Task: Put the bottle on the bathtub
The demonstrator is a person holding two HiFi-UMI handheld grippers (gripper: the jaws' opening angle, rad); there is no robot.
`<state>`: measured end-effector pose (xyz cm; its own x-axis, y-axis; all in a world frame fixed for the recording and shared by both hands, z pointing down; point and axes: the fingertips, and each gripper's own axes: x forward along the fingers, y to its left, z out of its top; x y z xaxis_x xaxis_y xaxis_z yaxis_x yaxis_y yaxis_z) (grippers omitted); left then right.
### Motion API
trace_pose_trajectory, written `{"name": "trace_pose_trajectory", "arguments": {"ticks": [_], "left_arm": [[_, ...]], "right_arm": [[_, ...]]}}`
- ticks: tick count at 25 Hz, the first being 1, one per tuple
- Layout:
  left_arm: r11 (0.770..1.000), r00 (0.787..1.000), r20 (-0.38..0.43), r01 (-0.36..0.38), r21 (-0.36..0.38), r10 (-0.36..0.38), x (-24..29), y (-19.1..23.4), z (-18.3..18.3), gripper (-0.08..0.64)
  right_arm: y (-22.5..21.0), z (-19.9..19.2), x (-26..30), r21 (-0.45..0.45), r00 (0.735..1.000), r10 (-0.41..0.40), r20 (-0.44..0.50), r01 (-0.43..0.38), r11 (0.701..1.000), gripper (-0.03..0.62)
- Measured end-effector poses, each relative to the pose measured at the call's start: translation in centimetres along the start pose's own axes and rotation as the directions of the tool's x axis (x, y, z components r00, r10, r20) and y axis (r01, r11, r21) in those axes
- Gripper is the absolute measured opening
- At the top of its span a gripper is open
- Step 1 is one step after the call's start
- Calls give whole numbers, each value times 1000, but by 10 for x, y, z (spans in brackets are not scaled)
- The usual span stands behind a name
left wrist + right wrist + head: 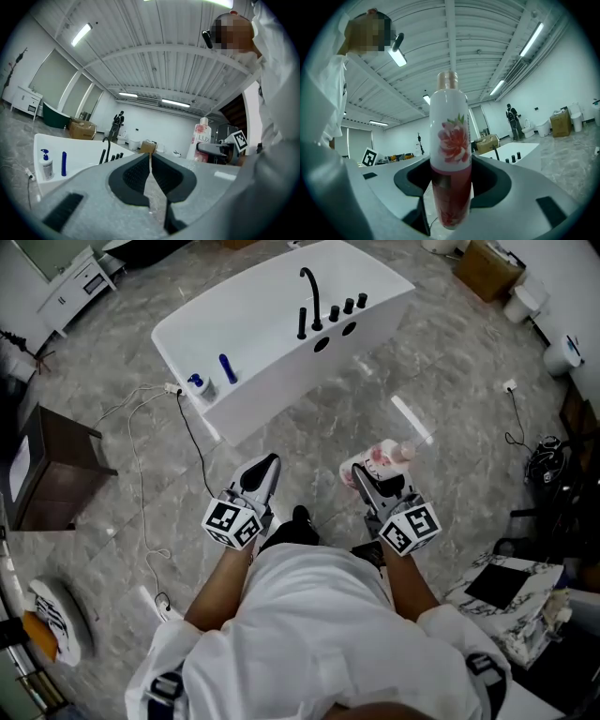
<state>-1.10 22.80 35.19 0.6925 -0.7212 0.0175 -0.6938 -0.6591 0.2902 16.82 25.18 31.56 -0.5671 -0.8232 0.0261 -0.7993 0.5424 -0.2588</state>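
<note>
A white bottle with a pink flower print and a rose-gold cap (450,140) stands upright between the jaws of my right gripper (451,180), which is shut on its lower half. In the head view the bottle (384,456) and right gripper (364,472) hang over the marble floor, short of the white bathtub (272,352). My left gripper (270,465) is level with it on the left, its jaws shut with nothing between them (150,161). From the left gripper view, the bottle (201,138) shows off to the right and the bathtub (79,152) ahead.
On the tub's rim stand a black faucet (309,298) with knobs, a small pump bottle (197,383) and a blue tube (228,368). Cables (141,474) trail over the floor by a dark wooden cabinet (47,470). A marble slab (516,596) lies at lower right.
</note>
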Motion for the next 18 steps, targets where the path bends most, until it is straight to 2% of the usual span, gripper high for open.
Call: {"name": "trace_pose_trajectory", "arguments": {"ticks": [7, 14, 18], "left_arm": [[999, 998, 37, 41, -11, -40, 61, 61, 25, 29], [998, 998, 58, 31, -53, -28, 97, 100, 29, 28], [998, 998, 56, 12, -64, -8, 119, 123, 29, 29]], "right_arm": [[-33, 28, 78, -49, 1000, 8, 7, -8, 999, 235], [-63, 30, 125, -26, 1000, -7, -7, 7, 1000, 235], [-79, 28, 154, 8, 999, 19, -29, -19, 1000, 235]]}}
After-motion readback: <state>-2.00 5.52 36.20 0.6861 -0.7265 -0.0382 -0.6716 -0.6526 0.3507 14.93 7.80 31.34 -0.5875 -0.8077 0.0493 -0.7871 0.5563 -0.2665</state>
